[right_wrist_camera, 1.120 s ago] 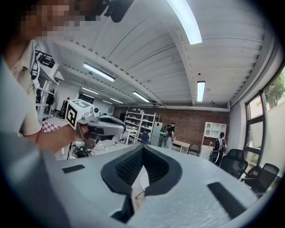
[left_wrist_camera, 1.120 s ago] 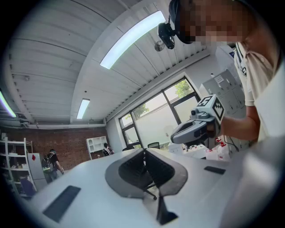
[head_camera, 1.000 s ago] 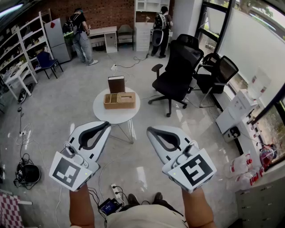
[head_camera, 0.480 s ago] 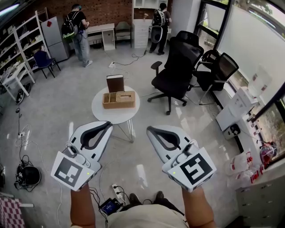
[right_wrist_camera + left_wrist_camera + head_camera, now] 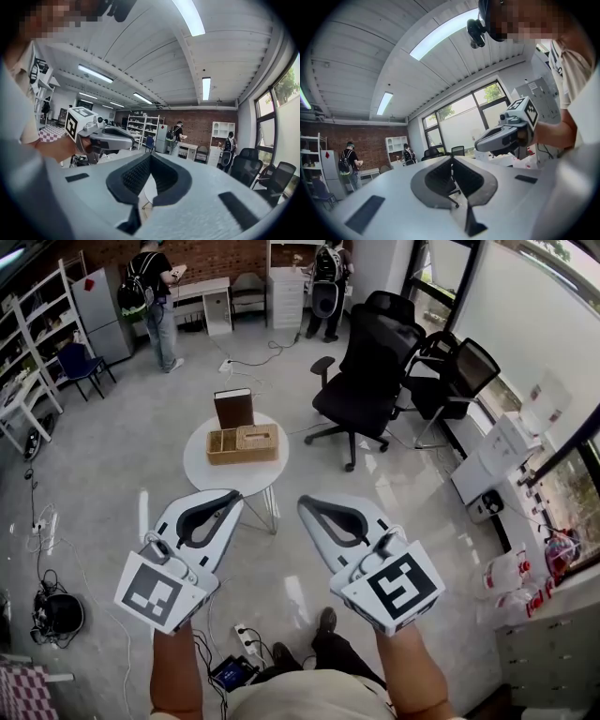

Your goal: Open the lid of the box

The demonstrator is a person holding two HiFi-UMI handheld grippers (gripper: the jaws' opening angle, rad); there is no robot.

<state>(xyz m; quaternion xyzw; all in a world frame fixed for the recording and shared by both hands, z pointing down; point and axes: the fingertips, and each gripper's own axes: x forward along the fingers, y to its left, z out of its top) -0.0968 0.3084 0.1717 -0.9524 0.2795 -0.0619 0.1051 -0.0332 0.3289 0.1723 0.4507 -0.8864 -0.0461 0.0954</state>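
Note:
A light wooden box (image 5: pixel 242 444) sits on a small round white table (image 5: pixel 216 476) some way ahead of me, with a dark brown upright panel (image 5: pixel 233 409) at its back edge. Whether that panel is the lid, I cannot tell. My left gripper (image 5: pixel 232 495) and right gripper (image 5: pixel 305 502) are held side by side in the air short of the table, both shut and empty. In the left gripper view the jaws (image 5: pixel 451 161) meet with nothing between them, and the right gripper (image 5: pixel 506 136) shows beside them. In the right gripper view the closed jaws (image 5: pixel 150 157) point toward the table (image 5: pixel 149 187).
A black office chair (image 5: pixel 361 381) stands right of the table, with more chairs (image 5: pixel 464 381) behind it. A power strip and cables (image 5: pixel 246 643) lie on the floor by my feet. Shelves (image 5: pixel 37 352) line the left wall. Two people (image 5: pixel 150 296) stand at the far wall.
Both grippers have drifted a little up and left in the head view, still shut. One foot has stepped forward. The table and box sit slightly farther left in the picture.

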